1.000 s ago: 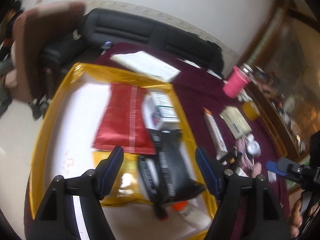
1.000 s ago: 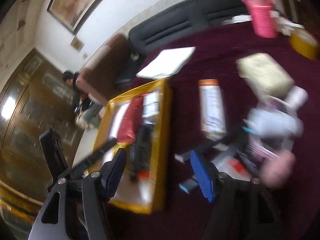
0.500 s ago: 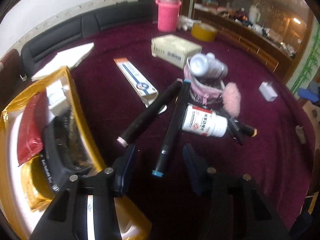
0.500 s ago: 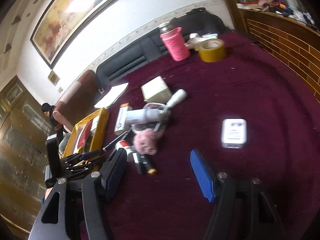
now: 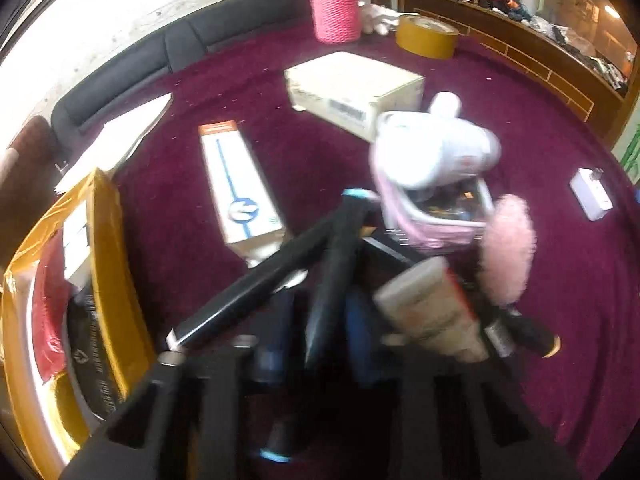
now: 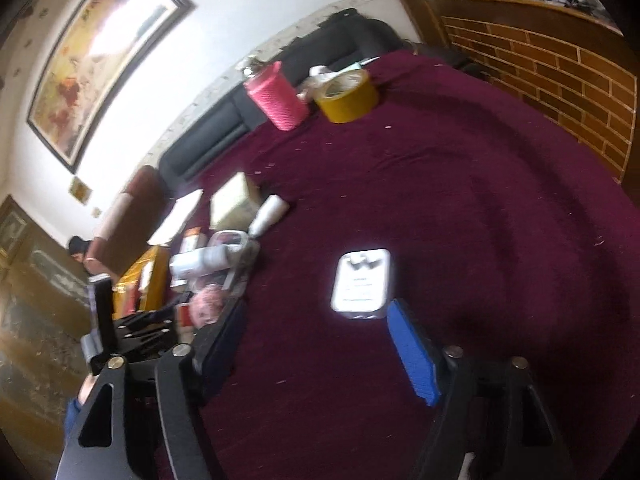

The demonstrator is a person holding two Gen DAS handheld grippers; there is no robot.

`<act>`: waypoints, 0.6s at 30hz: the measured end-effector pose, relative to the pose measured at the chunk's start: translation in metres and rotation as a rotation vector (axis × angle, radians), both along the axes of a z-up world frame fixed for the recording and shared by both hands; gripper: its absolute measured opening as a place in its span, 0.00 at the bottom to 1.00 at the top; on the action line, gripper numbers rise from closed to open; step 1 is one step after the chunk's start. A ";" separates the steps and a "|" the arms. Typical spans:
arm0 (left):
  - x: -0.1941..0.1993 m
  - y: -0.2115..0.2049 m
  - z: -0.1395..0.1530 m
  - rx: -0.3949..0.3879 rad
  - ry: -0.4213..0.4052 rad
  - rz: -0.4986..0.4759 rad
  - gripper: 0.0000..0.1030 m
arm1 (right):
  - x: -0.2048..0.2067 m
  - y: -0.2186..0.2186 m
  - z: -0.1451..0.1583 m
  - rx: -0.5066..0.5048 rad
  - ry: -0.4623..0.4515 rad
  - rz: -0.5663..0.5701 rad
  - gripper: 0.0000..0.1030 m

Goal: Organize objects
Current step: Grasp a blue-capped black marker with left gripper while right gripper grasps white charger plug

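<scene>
Marker (image 5: 328,280) sits clamped in left gripper (image 5: 316,328); opening right gripper (image 6: 316,344) frames white charger (image 6: 360,280).

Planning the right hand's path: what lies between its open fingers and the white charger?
Only bare maroon cloth; the right wrist view shows the charger just ahead of the right hand-held gripper.

Both views fisheye: straight lines bow, black vignette fills corners. Indoor light moderate. Strong glare washes out wall behind pink basket (image 5: 335,6) in left view. Framed painting (image 6: 96,64) blown out by reflection. White charger (image 6: 361,280) on maroon cloth (image 6: 480,220) overexposed, print unreadable. Motion blur heavy around white bottle (image 5: 434,152) and below it; basket sharper.
</scene>
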State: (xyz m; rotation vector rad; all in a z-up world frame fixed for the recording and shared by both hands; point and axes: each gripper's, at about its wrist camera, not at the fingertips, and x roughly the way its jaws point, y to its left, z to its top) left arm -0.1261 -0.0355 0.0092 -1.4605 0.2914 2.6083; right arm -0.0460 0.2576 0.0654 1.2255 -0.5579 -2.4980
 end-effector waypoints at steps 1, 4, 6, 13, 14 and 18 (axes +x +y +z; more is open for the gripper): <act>0.004 0.003 0.000 -0.009 0.008 0.004 0.14 | -0.004 -0.003 -0.002 0.044 -0.013 -0.001 0.80; 0.018 -0.001 0.000 0.034 0.016 0.027 0.14 | -0.015 -0.016 -0.008 0.147 -0.024 0.007 0.82; 0.027 -0.010 0.001 0.084 0.013 0.047 0.14 | -0.024 -0.026 -0.014 0.232 -0.036 0.002 0.82; 0.048 -0.032 0.002 0.213 0.011 0.093 0.13 | -0.051 -0.048 -0.044 0.405 -0.073 -0.007 0.46; 0.048 -0.032 0.003 0.214 0.017 0.092 0.13 | -0.051 -0.047 -0.049 0.397 -0.083 -0.013 0.42; 0.049 -0.032 0.004 0.236 0.026 0.091 0.13 | -0.039 -0.040 -0.042 0.373 -0.063 -0.026 0.41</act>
